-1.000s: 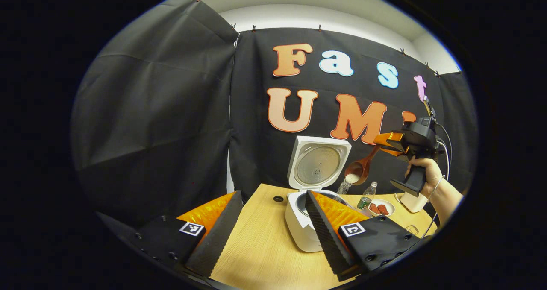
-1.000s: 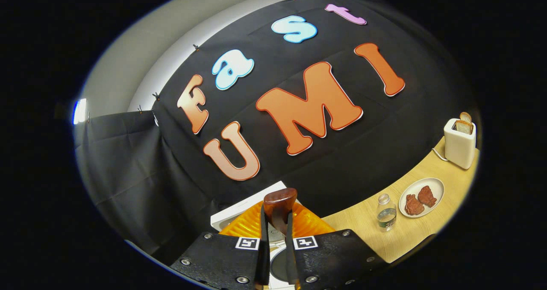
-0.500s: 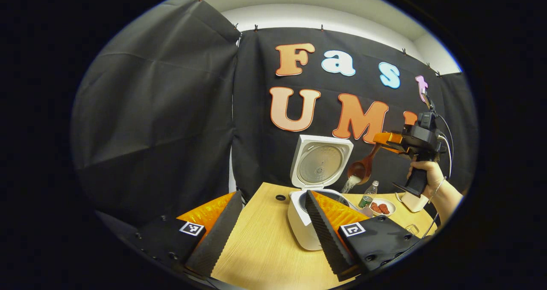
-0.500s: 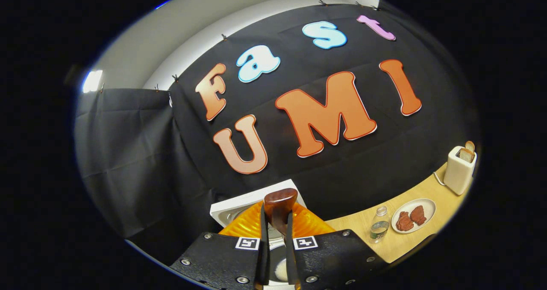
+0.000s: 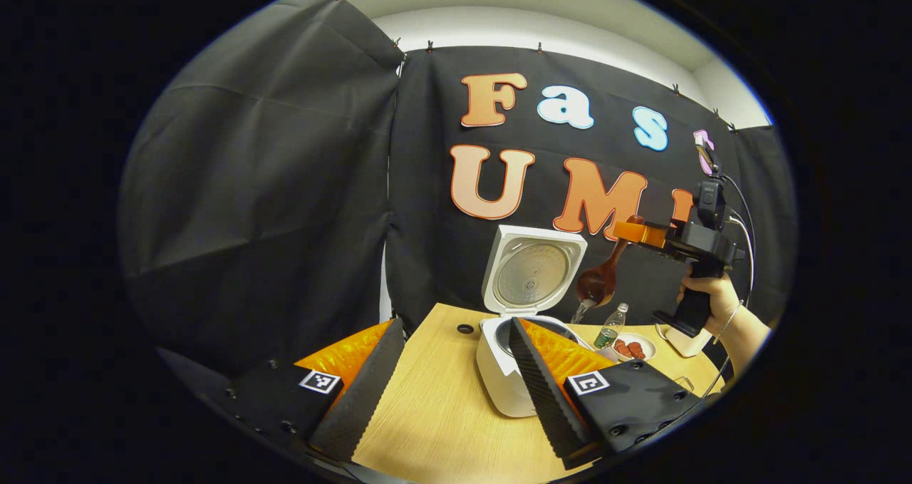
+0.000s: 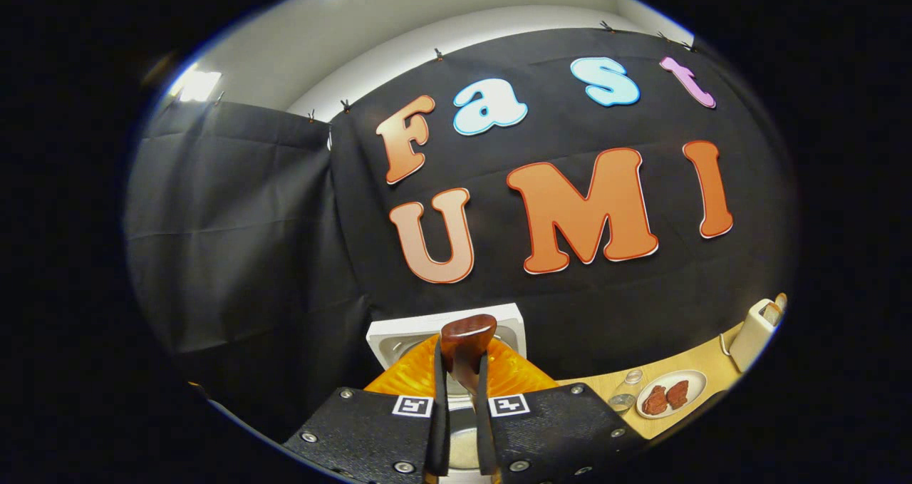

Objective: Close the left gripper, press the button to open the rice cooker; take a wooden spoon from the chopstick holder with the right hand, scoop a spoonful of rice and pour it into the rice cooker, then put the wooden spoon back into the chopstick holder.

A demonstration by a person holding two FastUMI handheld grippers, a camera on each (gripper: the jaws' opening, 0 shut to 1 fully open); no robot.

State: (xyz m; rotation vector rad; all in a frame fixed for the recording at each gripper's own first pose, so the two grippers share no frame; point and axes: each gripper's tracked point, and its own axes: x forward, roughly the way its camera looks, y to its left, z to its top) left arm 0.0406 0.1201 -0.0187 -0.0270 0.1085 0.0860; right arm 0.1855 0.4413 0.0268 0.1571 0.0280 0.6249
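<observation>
White square rice cooker [image 5: 502, 370]: on the light wood tabletop [image 5: 434, 420], lid [image 5: 533, 271] raised upright, pot exposed.
Dark brown wooden spoon [image 5: 598, 281]: above the cooker's right rim, bowl tipped down, a thin stream of white rice [image 5: 578, 311] falling from it.
Right gripper [image 6: 460, 398]: fingers clamped on the spoon handle; held by a hand [image 5: 705, 297].
Left gripper [image 5: 449, 373]: fingers spread wide, nothing between them, low over the tabletop before the cooker.
Clear plastic bottle [image 5: 608, 333], white plate of red pieces [image 5: 636, 347], white toaster [image 6: 748, 333]: right of the cooker.
</observation>
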